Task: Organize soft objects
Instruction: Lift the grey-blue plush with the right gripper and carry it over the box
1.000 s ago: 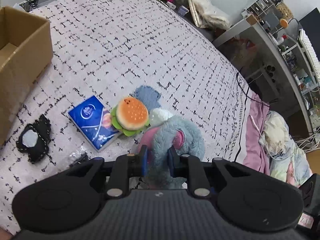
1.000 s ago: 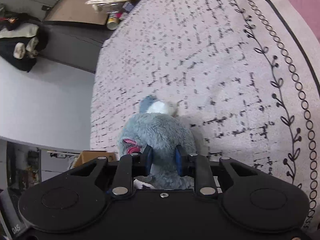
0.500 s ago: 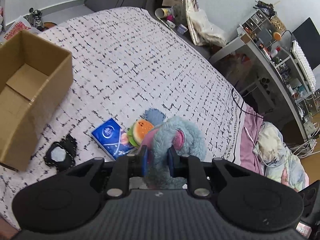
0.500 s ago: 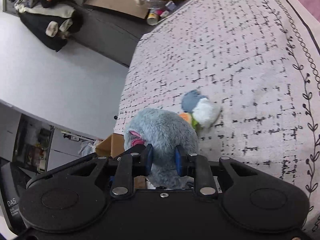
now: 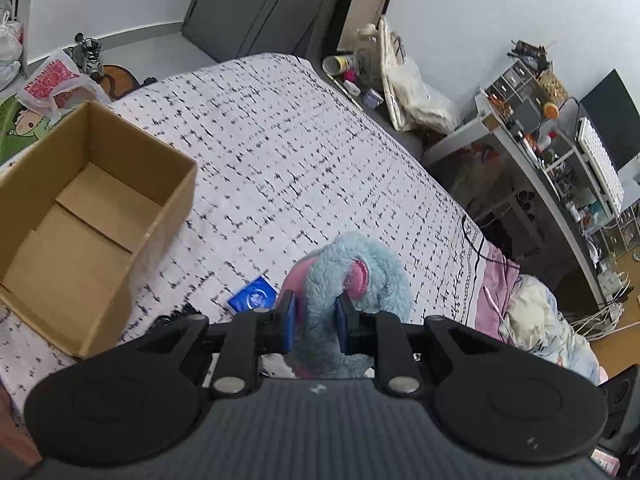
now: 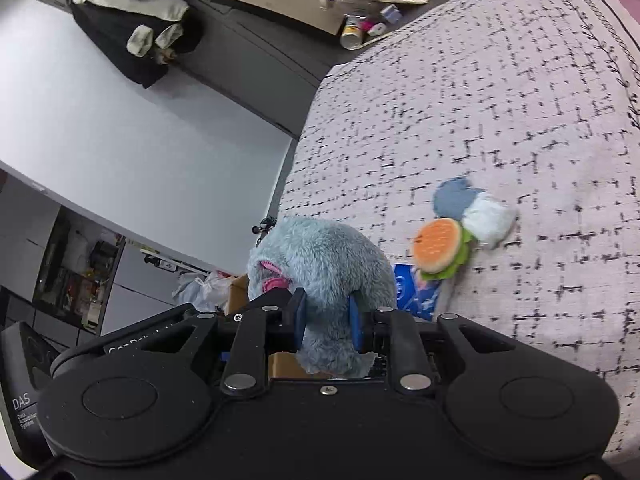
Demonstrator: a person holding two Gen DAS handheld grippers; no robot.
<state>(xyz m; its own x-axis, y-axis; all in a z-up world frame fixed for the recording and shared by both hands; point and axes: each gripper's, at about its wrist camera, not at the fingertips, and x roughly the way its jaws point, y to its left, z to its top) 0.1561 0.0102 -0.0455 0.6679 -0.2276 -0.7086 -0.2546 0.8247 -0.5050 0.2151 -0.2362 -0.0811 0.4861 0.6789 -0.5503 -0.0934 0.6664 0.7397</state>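
Observation:
A fluffy blue-grey plush toy (image 5: 352, 276) with pink patches hangs above the bed, held from two sides. My left gripper (image 5: 316, 322) is shut on one part of it, and my right gripper (image 6: 328, 322) is shut on another part of the plush toy (image 6: 320, 256). An open brown cardboard box (image 5: 80, 216) with nothing inside stands on the bed at the left of the left wrist view. On the bedspread lie a burger plush (image 6: 438, 248), a blue and white soft toy (image 6: 476, 212) beside it and a blue tissue pack (image 5: 254, 298).
The bed (image 5: 280, 152) has a white cover with black dashes. A grey headboard (image 5: 260, 4) is at its far end. A cluttered desk and shelves (image 5: 552, 148) stand to the right, and bedding lies on the floor (image 5: 540, 320). Bags (image 5: 52, 80) lie left of the bed.
Both grippers have lifted the plush toy off the bed and carried it toward the box side. The box has come fully into the left view, and the burger plush is hidden there behind the toy.

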